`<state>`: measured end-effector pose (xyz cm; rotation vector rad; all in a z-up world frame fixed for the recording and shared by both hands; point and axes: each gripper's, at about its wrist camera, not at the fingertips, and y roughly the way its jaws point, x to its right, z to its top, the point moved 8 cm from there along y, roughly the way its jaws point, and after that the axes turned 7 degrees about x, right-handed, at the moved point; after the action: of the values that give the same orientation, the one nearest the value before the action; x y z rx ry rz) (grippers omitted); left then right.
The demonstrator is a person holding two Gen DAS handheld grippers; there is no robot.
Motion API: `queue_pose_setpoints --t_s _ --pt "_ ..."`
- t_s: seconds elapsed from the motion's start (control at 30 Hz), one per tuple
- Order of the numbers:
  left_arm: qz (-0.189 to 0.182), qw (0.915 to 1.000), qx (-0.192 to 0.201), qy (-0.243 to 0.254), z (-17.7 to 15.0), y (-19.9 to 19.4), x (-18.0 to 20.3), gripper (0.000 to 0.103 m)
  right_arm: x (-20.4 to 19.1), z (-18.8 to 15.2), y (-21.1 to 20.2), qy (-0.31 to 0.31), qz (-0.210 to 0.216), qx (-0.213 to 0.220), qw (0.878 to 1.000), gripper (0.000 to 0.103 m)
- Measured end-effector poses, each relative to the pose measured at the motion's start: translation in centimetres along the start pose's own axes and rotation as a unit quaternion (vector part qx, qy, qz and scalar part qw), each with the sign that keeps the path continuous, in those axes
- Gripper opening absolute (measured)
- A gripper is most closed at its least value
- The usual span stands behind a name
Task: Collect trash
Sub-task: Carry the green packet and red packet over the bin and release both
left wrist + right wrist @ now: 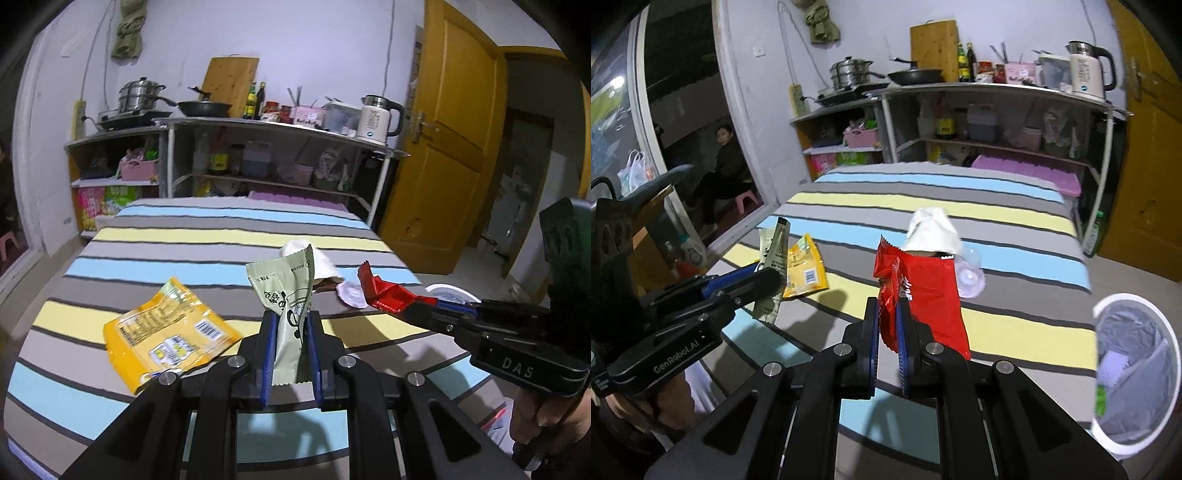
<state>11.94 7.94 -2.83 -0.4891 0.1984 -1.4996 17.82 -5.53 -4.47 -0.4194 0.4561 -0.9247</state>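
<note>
Two wrappers are off the striped bedspread (1015, 206) at once. My right hand-held gripper (888, 325) is pinching a crumpled red foil snack wrapper (923, 291), its long axis standing up and away from the jaws. My left hand-held gripper (290, 332) is clamped on a pale green printed sachet (286, 291), also held upright.

The relation I judge the coming move to turn on: the white round bin with a grey liner (1137, 354) sits on the floor off the bed's edge, low and to the right of the red wrapper. That puts my right hand much the nearer; the left would have to cross over the bed to reach it.

On the bed lie a flat yellow plastic food packet (166, 332) to the left, and a crumpled white tissue (932, 229) and a clear plastic cup (969, 273) ahead.
</note>
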Motion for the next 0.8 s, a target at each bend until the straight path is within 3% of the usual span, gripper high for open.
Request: queue_pose_setpoints --t_s 0.8 --pt "-0.106 0.9926 -0.016 0.057 1.8 4.2 14.1 0.016 11.4 -1.5 -8.0 0.063 -0.115 0.037 0.991 0.009"
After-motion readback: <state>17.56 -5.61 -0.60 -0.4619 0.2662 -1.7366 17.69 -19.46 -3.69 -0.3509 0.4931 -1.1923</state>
